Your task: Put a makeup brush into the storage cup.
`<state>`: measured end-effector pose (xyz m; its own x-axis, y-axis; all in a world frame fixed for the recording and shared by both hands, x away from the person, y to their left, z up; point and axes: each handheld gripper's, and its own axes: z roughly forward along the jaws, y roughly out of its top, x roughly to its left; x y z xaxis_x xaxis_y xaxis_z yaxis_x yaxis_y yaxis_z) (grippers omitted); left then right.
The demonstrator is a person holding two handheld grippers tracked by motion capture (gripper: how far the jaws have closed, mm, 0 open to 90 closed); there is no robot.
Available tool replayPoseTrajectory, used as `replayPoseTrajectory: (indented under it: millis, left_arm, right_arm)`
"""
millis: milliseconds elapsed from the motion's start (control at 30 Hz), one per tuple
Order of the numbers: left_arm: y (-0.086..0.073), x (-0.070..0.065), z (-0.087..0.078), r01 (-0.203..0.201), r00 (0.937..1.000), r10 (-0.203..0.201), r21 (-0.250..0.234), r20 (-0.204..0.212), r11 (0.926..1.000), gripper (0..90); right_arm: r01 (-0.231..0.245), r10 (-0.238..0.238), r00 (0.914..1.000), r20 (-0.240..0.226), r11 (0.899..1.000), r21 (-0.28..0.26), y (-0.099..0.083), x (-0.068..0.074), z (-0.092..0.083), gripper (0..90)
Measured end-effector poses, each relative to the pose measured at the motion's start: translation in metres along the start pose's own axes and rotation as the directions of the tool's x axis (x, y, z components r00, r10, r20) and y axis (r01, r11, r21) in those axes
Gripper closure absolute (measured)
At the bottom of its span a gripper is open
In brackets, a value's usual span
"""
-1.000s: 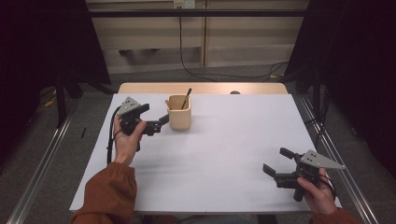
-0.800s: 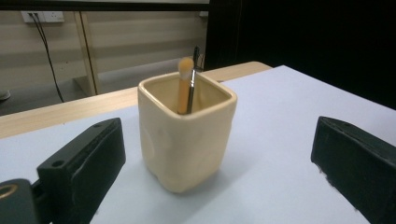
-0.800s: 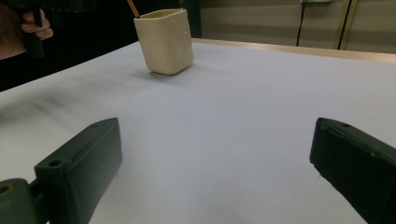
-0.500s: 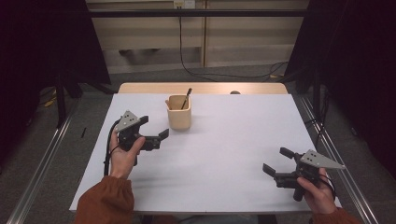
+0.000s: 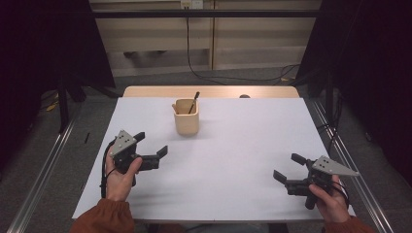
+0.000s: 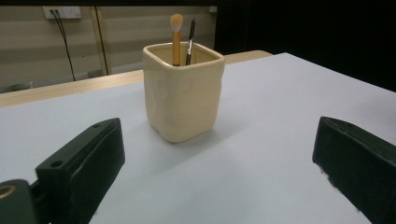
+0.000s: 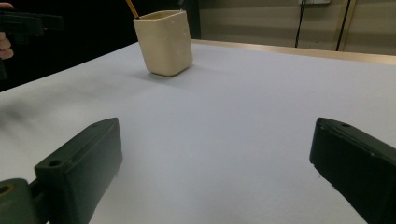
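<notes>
Cream square cup stands upright on the white tabletop, toward the far edge. Inside it: a brush with a pale, fluffy tip on a tan handle, and a thin dark stick beside it, both leaning against the rim; in the high view the dark stick slants out over the far right corner. Left hand-held gripper sits near the cup, on its near left side, jaws spread wide and aimed toward it; in the left gripper view the cup stands just ahead, framed between the two black jaws, with bare tabletop between them and nothing held. Right hand-held gripper is well apart from the cup, low at the near right of the tabletop, jaws likewise wide apart and empty; from its own view the cup stands far off to the upper left, with the left hand showing at the frame edge. Tabletop is a plain white sheet over a pale wooden top, whose far strip shows. Beyond: grey floor, a black cable trailing down a beige wall from a socket, dark curtains on both sides.
</notes>
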<state>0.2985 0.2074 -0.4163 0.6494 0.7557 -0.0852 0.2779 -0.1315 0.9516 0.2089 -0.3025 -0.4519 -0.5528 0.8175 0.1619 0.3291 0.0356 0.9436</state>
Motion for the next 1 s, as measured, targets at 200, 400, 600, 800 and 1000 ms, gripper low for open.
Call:
replayPoseTrajectory:
  millis: [200, 400, 600, 800, 1000]
  left_arm:
    - [-0.007, -0.003, -0.016, 0.007, 1.0000, -0.007, -0.008, -0.002, 0.9999, 2.5]
    - [-0.018, -0.006, -0.032, 0.007, 0.9999, -0.007, -0.007, 0.012, 1.0000, 1.9]
    - [-0.031, -0.009, -0.040, 0.035, 0.9994, -0.035, -0.003, 0.006, 0.9994, 1.7]
    - [-0.034, -0.010, -0.051, 0.054, 0.9985, -0.054, -0.001, -0.007, 0.9985, 2.4]
    - [-0.038, -0.008, -0.056, 0.063, 0.9978, -0.063, -0.019, -0.021, 0.9978, 2.4]
  right_arm:
    - [0.001, -0.001, 1.0000, 0.000, 1.000, 0.002, 0.000, 0.000, 0.000, 1.8]
    - [-0.003, 0.003, 1.0000, 0.004, 1.000, 0.006, -0.001, 0.000, 0.000, 1.7]
    - [-0.003, 0.003, 1.0000, 0.004, 1.000, 0.003, -0.001, 0.000, 0.000, 1.8]
    - [-0.003, 0.003, 1.0000, 0.004, 1.000, 0.000, 0.000, 0.000, -0.001, 1.8]
    - [-0.004, 0.004, 1.0000, -0.001, 1.000, -0.004, 0.000, 0.000, -0.002, 1.7]
